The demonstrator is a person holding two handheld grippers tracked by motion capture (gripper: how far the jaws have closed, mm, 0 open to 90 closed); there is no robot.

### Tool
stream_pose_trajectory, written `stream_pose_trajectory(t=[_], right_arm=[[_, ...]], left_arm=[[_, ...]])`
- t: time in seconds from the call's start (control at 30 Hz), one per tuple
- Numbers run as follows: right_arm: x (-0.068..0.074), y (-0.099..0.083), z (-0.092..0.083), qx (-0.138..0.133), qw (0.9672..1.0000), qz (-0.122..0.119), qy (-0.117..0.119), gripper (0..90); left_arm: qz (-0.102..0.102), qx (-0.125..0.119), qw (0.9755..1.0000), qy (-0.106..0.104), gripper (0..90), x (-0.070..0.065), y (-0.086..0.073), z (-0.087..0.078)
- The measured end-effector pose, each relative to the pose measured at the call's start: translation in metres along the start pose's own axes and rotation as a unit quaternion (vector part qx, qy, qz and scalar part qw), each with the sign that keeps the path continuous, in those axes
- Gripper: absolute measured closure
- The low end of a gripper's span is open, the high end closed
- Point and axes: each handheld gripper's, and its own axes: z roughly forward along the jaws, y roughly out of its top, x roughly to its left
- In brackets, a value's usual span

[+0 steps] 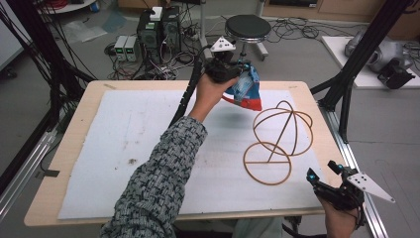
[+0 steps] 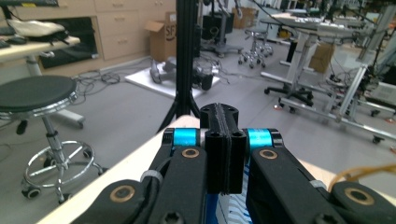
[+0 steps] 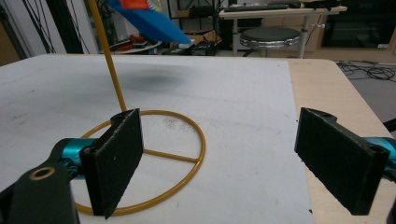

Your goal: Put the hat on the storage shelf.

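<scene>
- Light wooden rectangular table; white foam mat covers most of its top.
- Golden wire-frame stand rests on mat, 3 o'clock side.

From my remote station, the blue, white and red soft bag was half hidden behind the left gripper and hand, and its print was too small to read. In the right gripper view its top ran off the frame. The gold wire stand was cut by that frame and partly covered by 1 black jaw.
</scene>
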Motion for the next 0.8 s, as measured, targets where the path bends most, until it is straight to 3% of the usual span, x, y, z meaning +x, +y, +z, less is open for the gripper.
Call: stream_pose_trajectory(t=[0.27,0.5,0.8], right_arm=[[0.0,0.0,0.0,0.0,1.0,0.004,0.001,14.6],[0.0,0.0,0.0,-0.002,1.0,0.003,0.001,14.6],[-0.001,-0.001,-0.005,-0.003,1.0,0.004,-0.001,14.6]], left_arm=[[-0.014,-0.022,0.9996,0.009,89.5,-0.007,0.023,-0.002],[-0.023,-0.033,0.9992,-0.006,89.5,-0.021,0.041,-0.002],[-0.006,-0.042,0.9991,-0.009,89.5,-0.039,0.063,0.005]])
